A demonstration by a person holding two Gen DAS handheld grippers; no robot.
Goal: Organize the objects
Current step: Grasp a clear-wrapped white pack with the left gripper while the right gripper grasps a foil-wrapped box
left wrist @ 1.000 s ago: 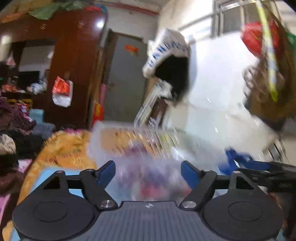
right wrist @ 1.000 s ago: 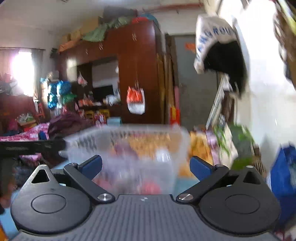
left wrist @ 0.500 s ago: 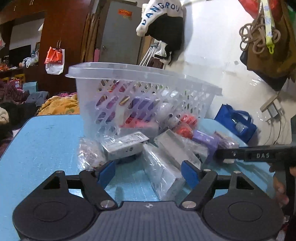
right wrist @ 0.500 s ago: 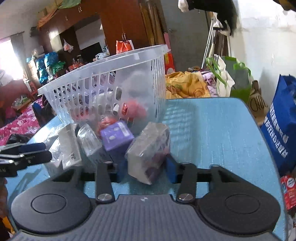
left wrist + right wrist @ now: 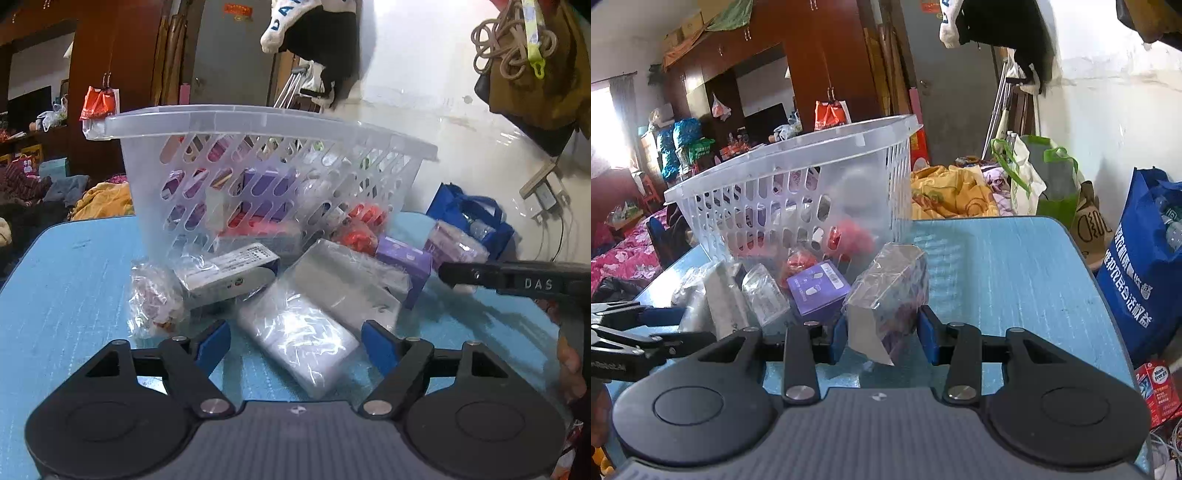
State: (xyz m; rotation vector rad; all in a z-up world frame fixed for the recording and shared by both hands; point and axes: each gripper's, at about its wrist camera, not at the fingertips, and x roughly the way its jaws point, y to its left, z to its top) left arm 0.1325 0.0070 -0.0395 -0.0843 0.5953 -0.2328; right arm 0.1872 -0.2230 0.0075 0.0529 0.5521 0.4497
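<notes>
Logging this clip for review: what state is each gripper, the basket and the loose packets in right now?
right gripper: jaws just closed, pads pressing a plastic-wrapped purple box.
left gripper: open, straddling a clear-wrapped packet flat on the table, pads not touching.
basket: upright, partly filled.
purple carton: loose on the table beside the basket.
white box: bagged, lying against the basket.
</notes>
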